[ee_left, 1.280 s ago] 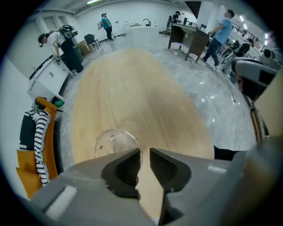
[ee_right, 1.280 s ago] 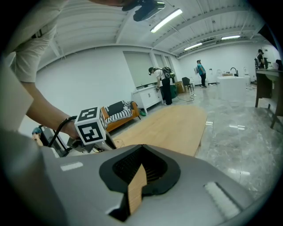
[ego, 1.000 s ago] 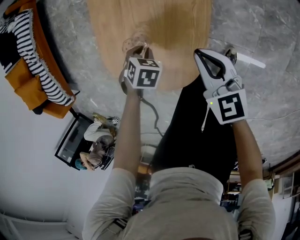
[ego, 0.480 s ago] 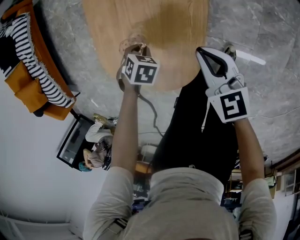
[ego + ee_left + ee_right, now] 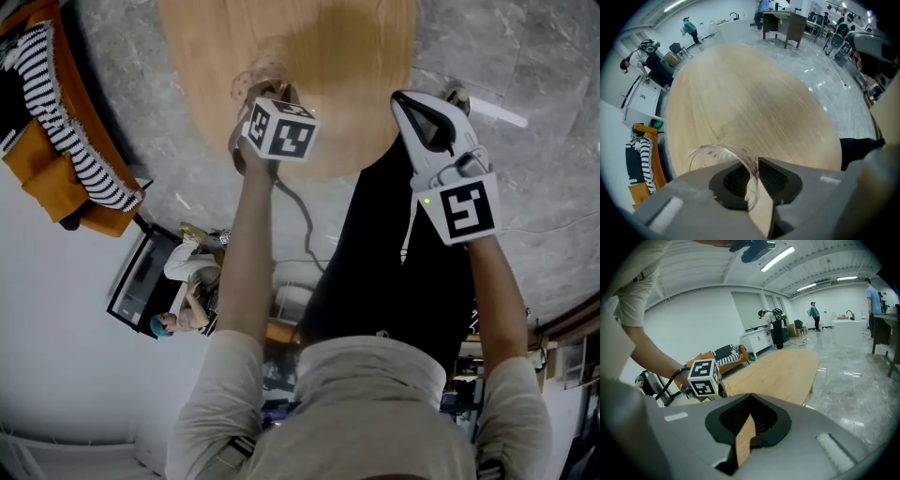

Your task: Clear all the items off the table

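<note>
Over the wooden table (image 5: 740,93), our left gripper (image 5: 754,164) pinches the rim of a clear cup (image 5: 712,151), and our right gripper (image 5: 750,397) is clenched on nothing.

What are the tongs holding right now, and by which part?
The left tongs pinch a clear cup by its rim wall, one jaw inside and one outside. The right tongs are shut and empty.

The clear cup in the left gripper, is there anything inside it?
The clear patterned cup looks empty near its rim; only the light wooden table shows through. Its bottom is hidden behind the left gripper.
</note>
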`<state>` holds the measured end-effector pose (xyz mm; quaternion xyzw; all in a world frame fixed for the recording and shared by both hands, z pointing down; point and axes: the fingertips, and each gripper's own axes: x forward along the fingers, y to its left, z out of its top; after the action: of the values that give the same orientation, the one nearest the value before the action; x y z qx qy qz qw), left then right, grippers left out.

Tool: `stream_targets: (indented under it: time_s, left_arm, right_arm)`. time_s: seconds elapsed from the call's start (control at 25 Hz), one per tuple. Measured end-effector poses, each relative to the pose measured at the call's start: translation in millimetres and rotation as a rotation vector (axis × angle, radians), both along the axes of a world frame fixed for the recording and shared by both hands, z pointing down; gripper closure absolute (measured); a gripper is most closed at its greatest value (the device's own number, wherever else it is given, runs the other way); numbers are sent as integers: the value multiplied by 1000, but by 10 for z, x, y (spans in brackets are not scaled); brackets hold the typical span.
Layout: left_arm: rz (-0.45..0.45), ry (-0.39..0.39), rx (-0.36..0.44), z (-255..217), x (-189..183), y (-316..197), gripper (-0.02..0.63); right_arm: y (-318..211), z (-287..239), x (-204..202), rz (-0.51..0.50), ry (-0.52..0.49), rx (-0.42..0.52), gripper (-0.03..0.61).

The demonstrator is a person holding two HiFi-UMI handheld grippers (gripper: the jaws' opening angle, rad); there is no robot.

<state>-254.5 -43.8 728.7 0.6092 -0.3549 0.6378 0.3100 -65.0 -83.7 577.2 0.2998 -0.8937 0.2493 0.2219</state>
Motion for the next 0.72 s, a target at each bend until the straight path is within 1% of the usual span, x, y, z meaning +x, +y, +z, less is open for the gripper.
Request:
stream_targets:
  time_s: [0.12,0.32,0.44,0.56,0.72]
  left_arm:
    - [18,-10,-12,18,2,4,532]
    - [105,-60,-39,75,11,29,531]
    - [139,-80,-54,102,-1,68,531]
    - [138,-80,-52,86,-24,72,534]
    - [109,-44,-12,54,11,80,550]
  right_arm:
    - [23,0,-23,-11,2,0,572]
    - [52,-24,-52,-14,-3,3,572]
    - [67,-23,-49,-15,1,3,572]
    - [80,-30,-46,-14,3,6,572]
    - [86,-42,-48,-17,2,7,572]
